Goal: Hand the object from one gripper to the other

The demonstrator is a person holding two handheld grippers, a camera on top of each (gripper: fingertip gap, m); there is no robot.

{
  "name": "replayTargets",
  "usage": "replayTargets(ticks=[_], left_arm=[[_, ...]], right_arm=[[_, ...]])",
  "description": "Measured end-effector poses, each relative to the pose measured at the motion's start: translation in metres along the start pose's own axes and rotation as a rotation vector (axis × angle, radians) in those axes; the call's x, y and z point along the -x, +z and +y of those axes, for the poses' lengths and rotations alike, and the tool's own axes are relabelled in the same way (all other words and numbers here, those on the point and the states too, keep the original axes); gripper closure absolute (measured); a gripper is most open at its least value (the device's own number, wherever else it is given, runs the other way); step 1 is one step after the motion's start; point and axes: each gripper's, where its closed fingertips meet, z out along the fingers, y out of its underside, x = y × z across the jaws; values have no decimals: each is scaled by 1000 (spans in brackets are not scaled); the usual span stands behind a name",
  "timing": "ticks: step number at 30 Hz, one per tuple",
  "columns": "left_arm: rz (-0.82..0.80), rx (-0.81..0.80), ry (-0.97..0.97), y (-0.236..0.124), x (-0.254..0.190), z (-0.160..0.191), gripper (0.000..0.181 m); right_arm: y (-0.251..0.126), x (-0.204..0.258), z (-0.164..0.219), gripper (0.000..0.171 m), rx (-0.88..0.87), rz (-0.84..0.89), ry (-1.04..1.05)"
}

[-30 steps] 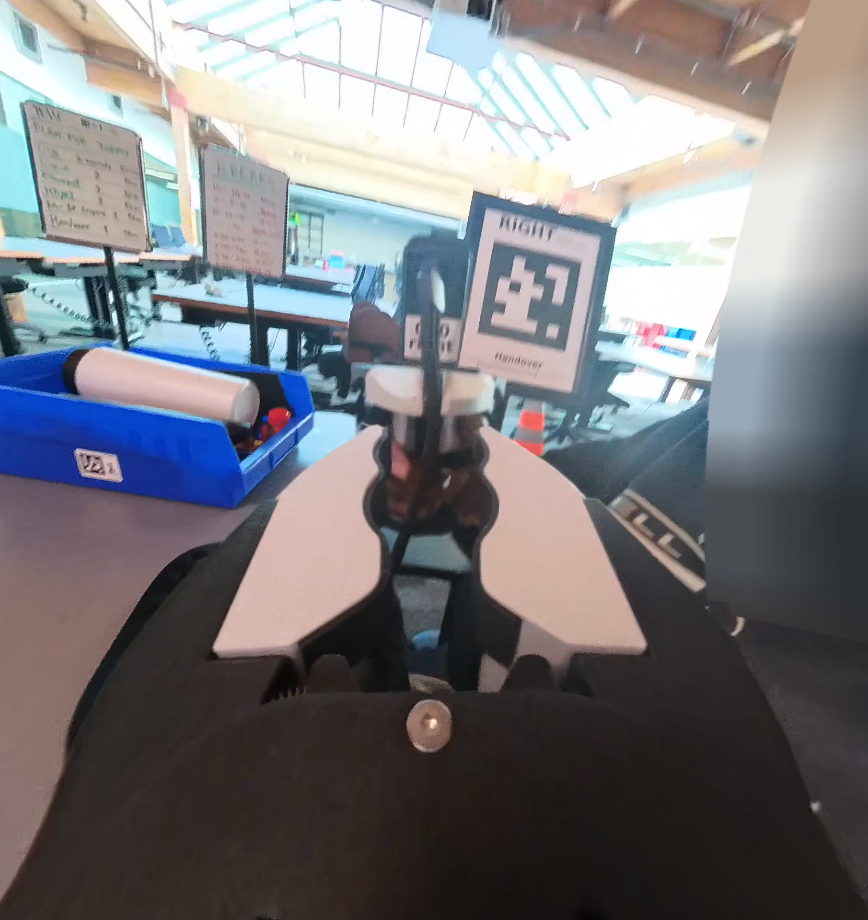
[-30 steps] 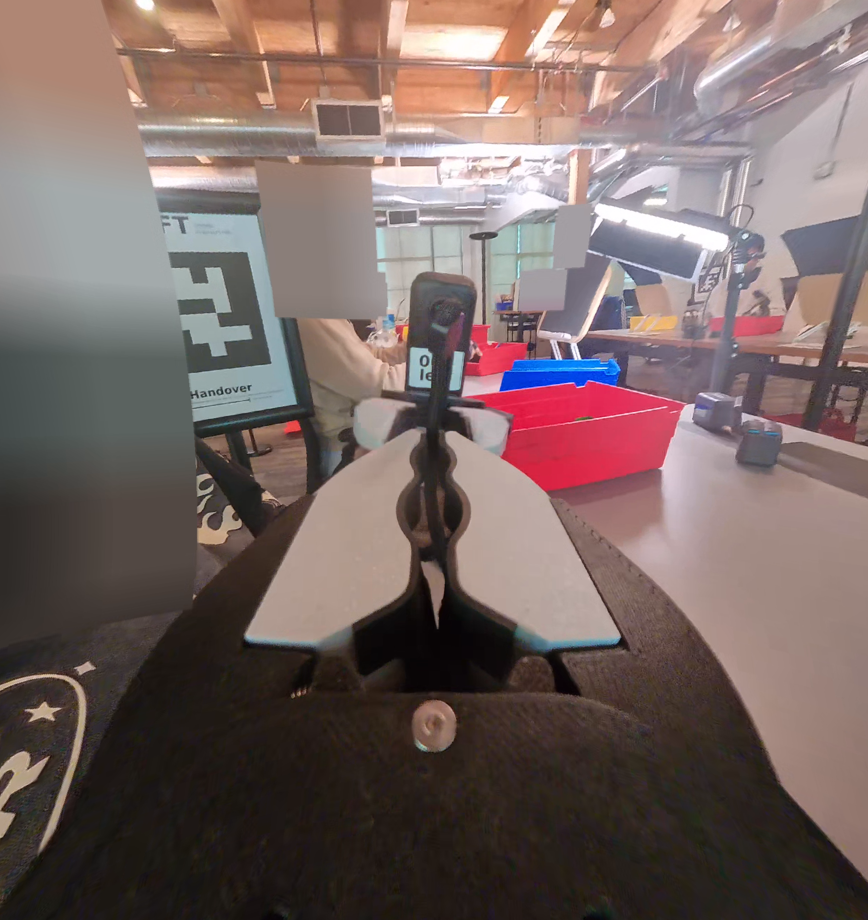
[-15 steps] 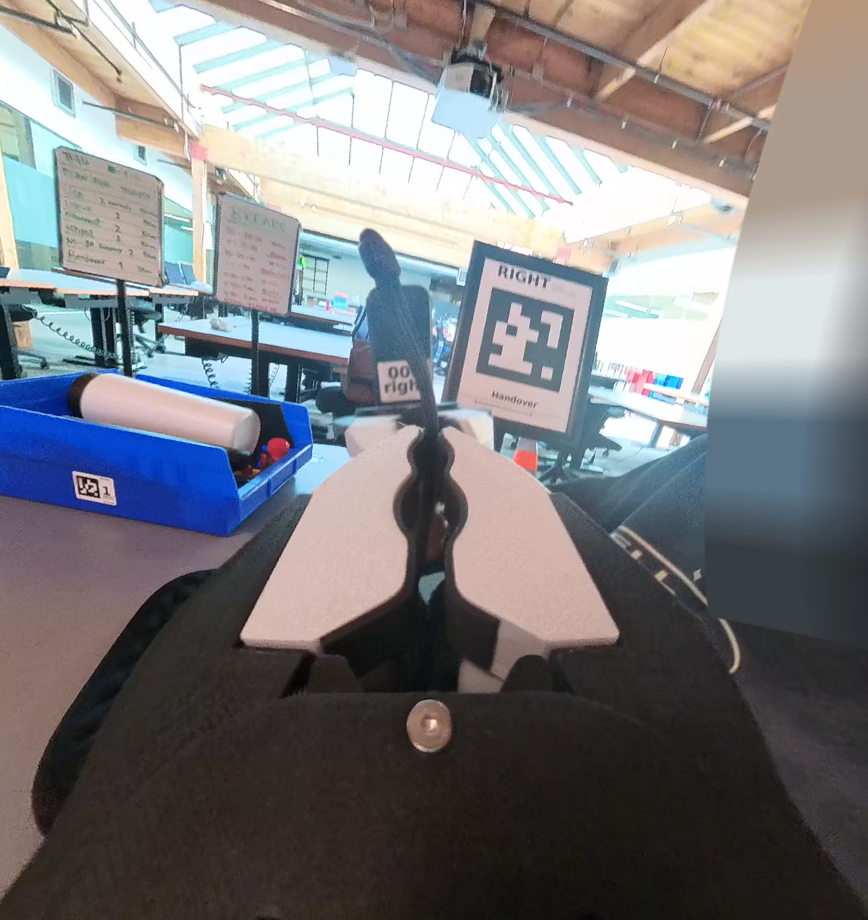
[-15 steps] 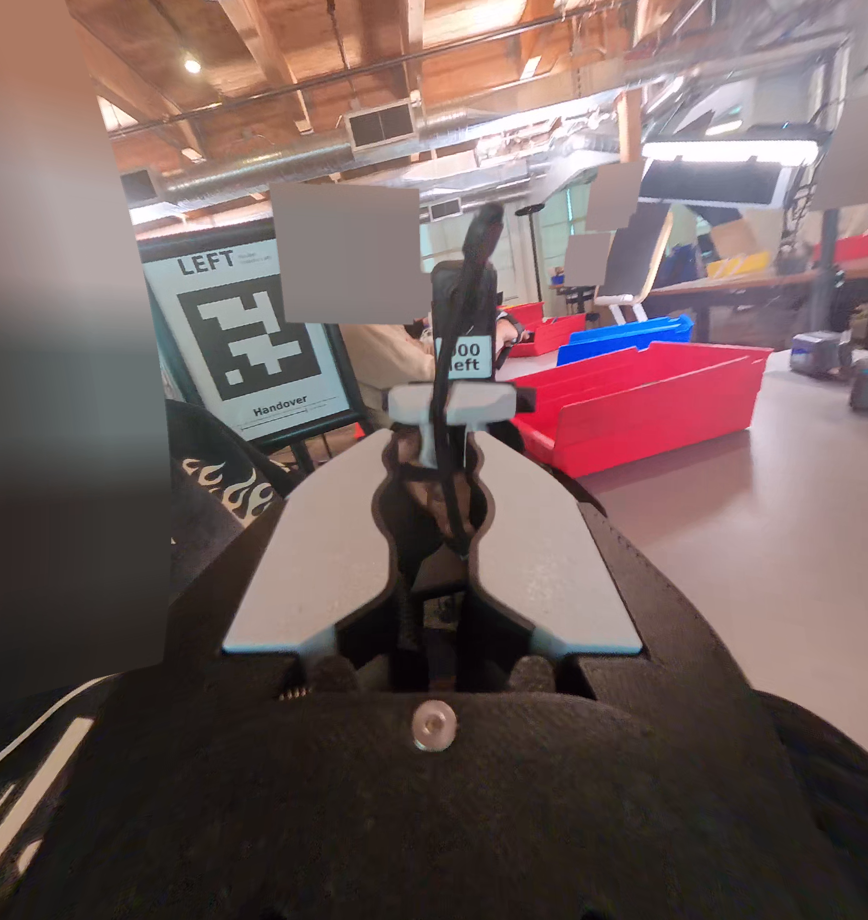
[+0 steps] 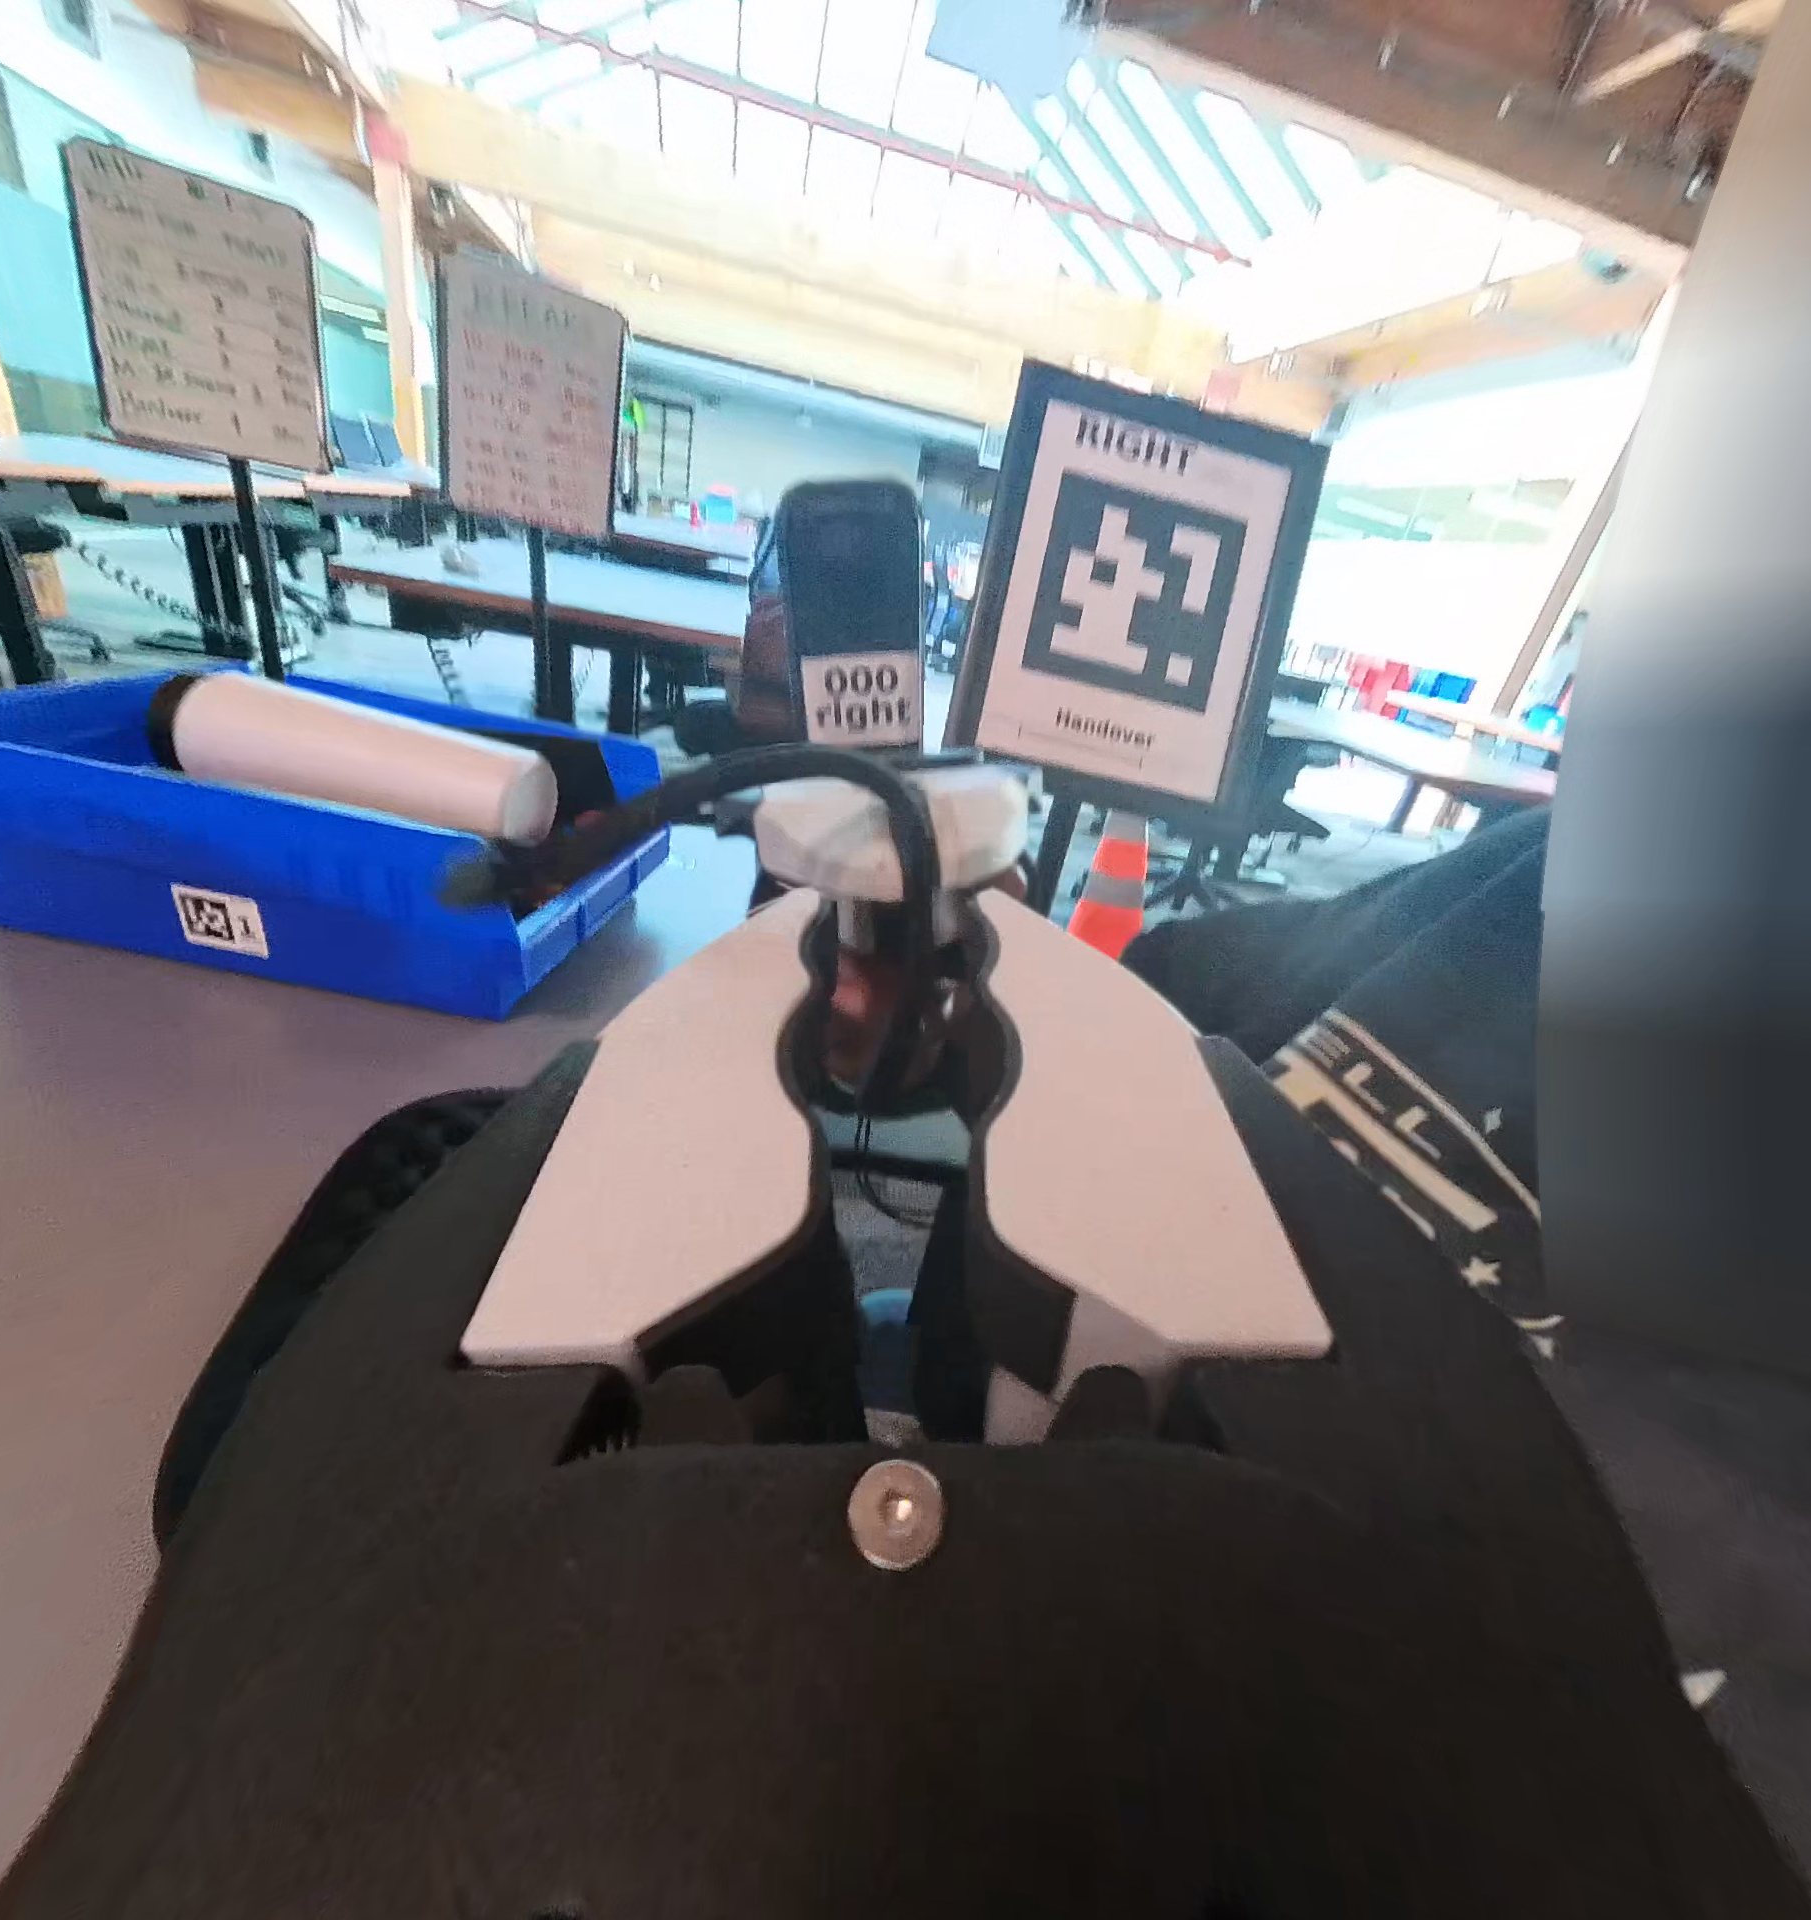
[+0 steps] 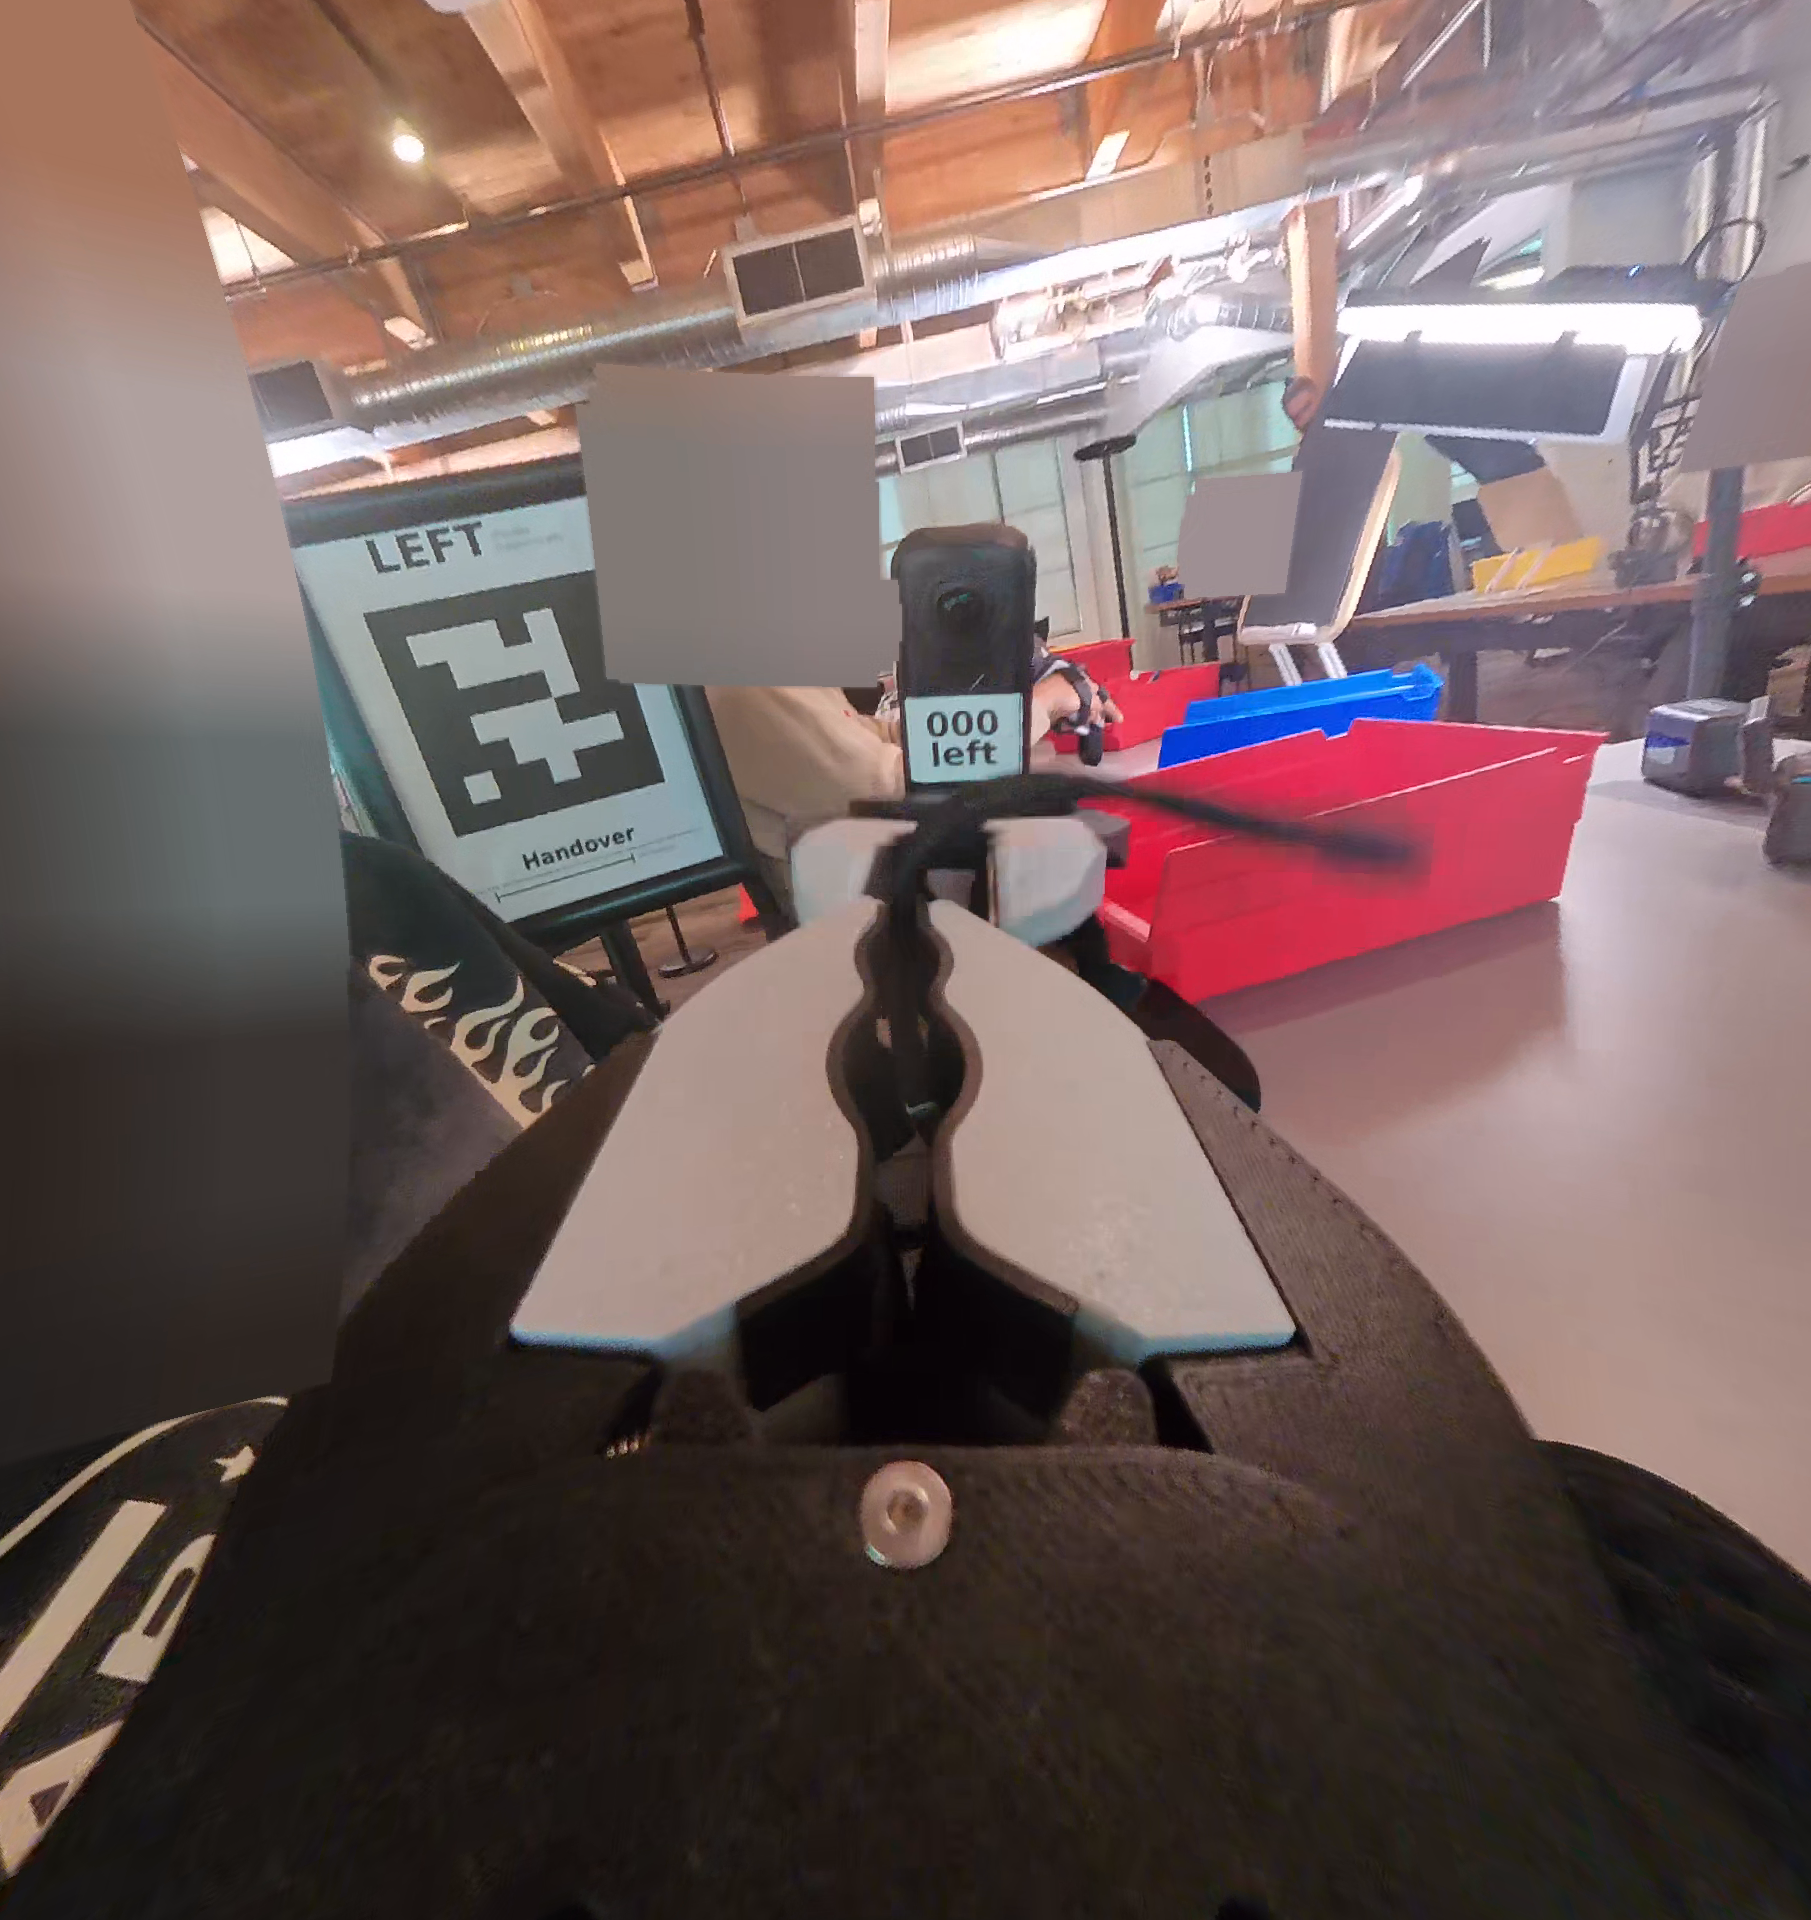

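- Handover looks to be at its release stage: the black cord (image 6: 1244,821) is the task's thing, and it sits pinched in the right gripper (image 6: 906,920), whose jaws are clenched on it with barely a slit between them.
- The cord runs up through those jaws, bends over the tips and trails sideways in the air above the worktop (image 6: 1607,1039). Its free end is a blur in front of the red bin (image 6: 1348,904).
- The left gripper (image 5: 896,925) faces the right one nose to nose. Its jaws stand apart, with a clear gap between them, and the cord hangs down through that gap.
- Whether a left finger touches the cord is hard to tell. The strand is thin and dark against dark parts, so I judge it probably released, not gripped.
- The next move, as I read it, calls for drawing the left gripper straight back with its jaws kept wide, so that they do not snag the hanging strand. The right gripper would need to keep its pinch firm.
- The cord's lower end is hidden behind the jaws in both views.
- A blue bin (image 5: 381,914) holding a white cylinder (image 5: 350,748) sits well to the side, and its other contents are too small to name.
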Motion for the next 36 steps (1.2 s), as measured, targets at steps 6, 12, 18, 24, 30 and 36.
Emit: replayTargets(ticks=[6,12,18,24,30,36], left_arm=[[23,46,17,11,-4,13,177],[8,-86,-37,2,2,-7,177],[33,-202,-80,-7,1,-25,177],[64,-222,-101,-3,-4,-25,175],[-49,-40,-12,-13,9,-11,166],[-284,17,378,-35,16,-27,153]], right_arm=[[2,1,3,167,19,11,-1],[-2,-4,-8,154,-51,30,19],[5,-6,7,149,5,35,-3],[13,-1,18,162,32,19,-46],[1,-17,17,164,163,198,-368],[-31,-57,9,164,563,653,-1119]])
